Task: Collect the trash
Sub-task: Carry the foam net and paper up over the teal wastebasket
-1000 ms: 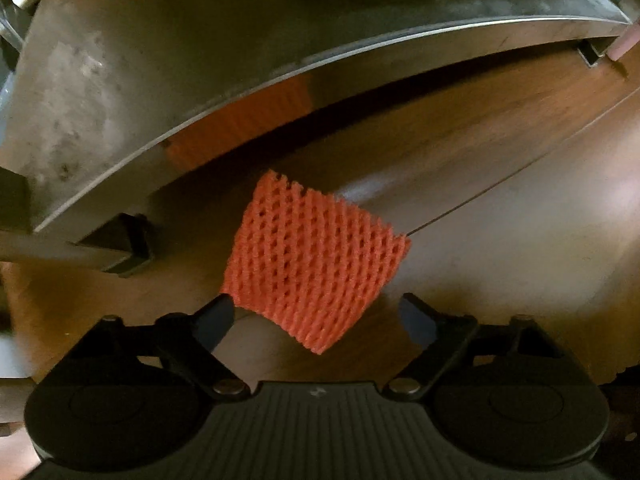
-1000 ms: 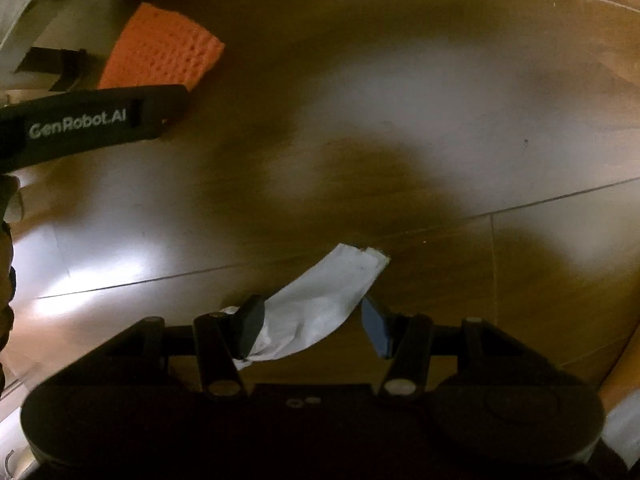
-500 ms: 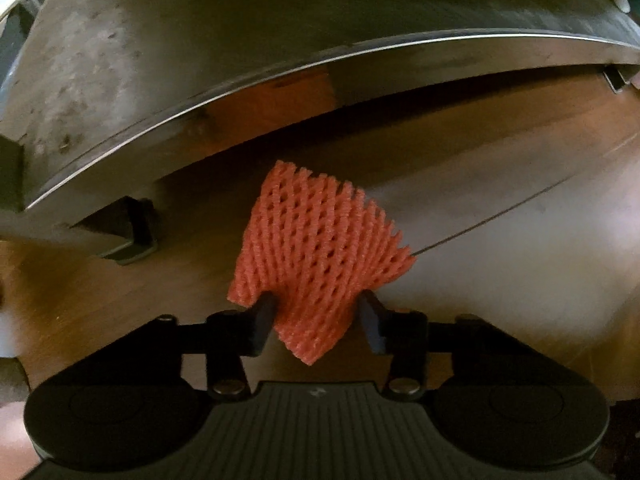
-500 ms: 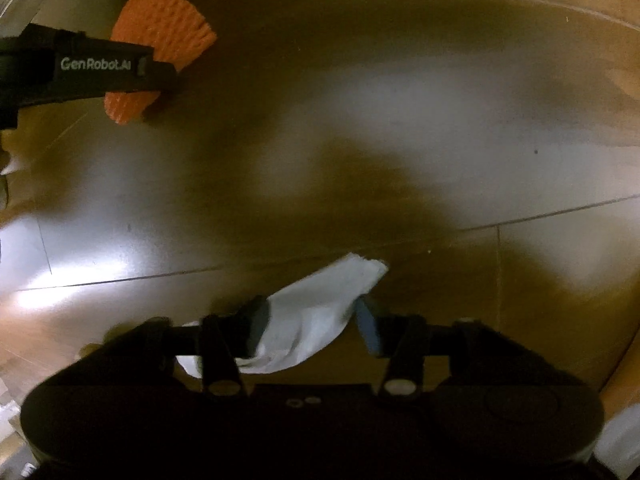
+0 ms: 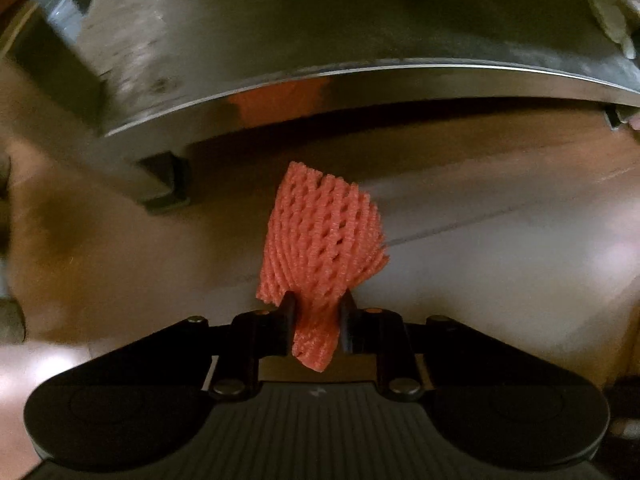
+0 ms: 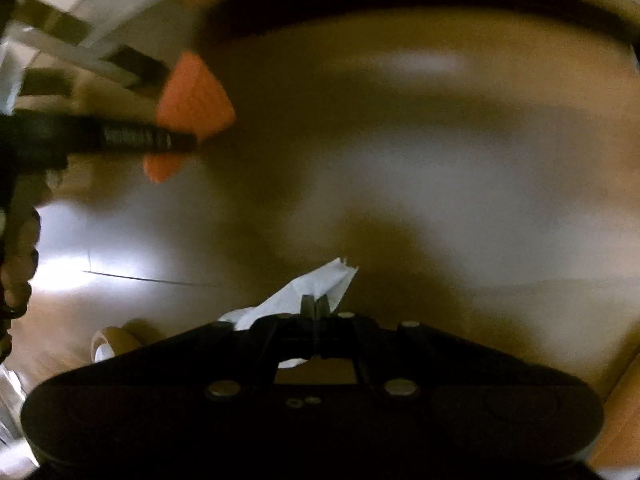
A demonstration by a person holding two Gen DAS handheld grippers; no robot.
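Note:
My left gripper (image 5: 318, 316) is shut on an orange foam fruit net (image 5: 322, 240), squeezing its lower end and holding it above the wooden floor (image 5: 500, 264). The net also shows in the right wrist view (image 6: 192, 96), held by the left gripper's black body (image 6: 100, 138) at the left. My right gripper (image 6: 315, 306) is shut on a crumpled white tissue (image 6: 308, 290), which sticks out ahead of the fingertips and hangs to the left.
A low dark metal table or shelf (image 5: 280, 40) with a shiny edge and a black foot (image 5: 164, 184) stands just beyond the net. A roll of tape (image 6: 114, 342) lies on the floor at the lower left of the right wrist view.
Both grippers closed from open: the left onto the orange net, the right onto the white tissue. Both pieces now look lifted off the floor and the views have shifted.

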